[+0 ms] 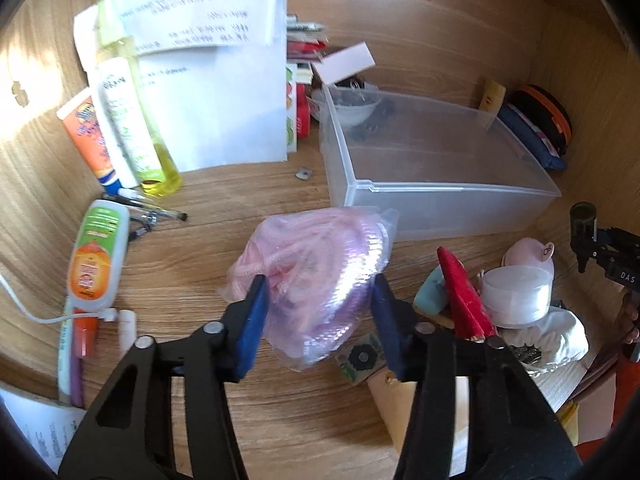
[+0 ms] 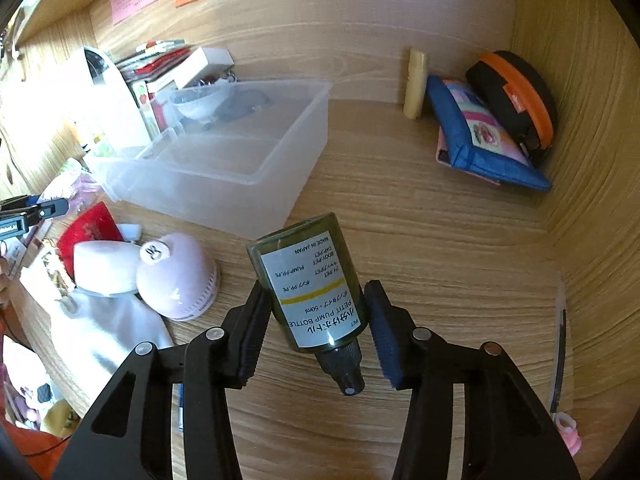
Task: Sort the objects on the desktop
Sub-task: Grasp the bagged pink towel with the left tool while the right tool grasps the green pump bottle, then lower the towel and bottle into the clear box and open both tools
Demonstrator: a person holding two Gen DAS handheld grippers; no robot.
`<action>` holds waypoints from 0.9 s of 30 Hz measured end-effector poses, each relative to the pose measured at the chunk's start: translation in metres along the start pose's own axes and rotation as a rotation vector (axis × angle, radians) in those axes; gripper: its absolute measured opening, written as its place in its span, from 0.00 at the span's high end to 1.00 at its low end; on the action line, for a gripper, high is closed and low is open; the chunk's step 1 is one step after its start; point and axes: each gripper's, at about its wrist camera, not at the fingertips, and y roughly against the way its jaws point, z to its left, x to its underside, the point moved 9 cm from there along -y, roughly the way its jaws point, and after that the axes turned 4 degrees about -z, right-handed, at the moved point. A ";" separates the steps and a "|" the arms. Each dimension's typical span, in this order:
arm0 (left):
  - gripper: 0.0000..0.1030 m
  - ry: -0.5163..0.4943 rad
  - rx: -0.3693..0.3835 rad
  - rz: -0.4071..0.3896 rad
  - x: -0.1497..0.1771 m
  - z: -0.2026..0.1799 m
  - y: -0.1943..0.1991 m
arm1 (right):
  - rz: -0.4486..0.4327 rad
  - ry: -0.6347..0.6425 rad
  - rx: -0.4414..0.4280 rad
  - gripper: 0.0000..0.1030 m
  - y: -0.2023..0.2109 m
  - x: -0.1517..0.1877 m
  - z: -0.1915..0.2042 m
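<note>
Your left gripper (image 1: 320, 312) sits low in the frame's centre with its blue pads on either side of a clear bag (image 1: 316, 280) of pink cord. The left pad touches the bag's edge and the right pad lies against its purple side, so you are grasping the bag, which looks to rest on the desk (image 1: 248, 392). Just above the bag, right of centre, stands the empty clear bin (image 1: 440, 196). At the left edge lie a white bottle (image 1: 98, 256), an orange tube (image 1: 86, 136) and a yellow bottle (image 1: 136, 112), with pens (image 1: 156, 210) between them. Upper left, white papers (image 1: 216, 92) lean upright. To the right of your pads are a red pouch (image 1: 464, 296) and a white jar (image 1: 516, 292).

Your right gripper (image 2: 316, 332) holds a green pump bottle (image 2: 312, 284) at the bottom centre of its frame. The bottle is tilted, its black nozzle toward the camera. The left pad presses the bottle; the right pad shows a slim gap, so I cannot tell how firm the grip is. The bin (image 2: 224, 160) lies upper left of the bottle. A pink cup (image 2: 180, 280) lies tipped at the left. At the upper right, a blue pouch (image 2: 480, 140) leans against a black and orange case (image 2: 516, 96).
</note>
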 end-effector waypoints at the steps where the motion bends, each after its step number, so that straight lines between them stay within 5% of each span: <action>1: 0.62 0.002 -0.005 -0.006 0.000 0.002 0.003 | -0.005 0.000 -0.006 0.57 0.002 -0.002 0.002; 11: 0.72 0.028 -0.090 -0.089 -0.017 0.023 0.035 | -0.064 0.030 -0.035 0.57 0.019 -0.028 0.017; 27: 0.72 -0.001 -0.033 -0.209 -0.074 0.006 0.074 | -0.101 0.051 -0.130 0.57 0.022 -0.077 0.039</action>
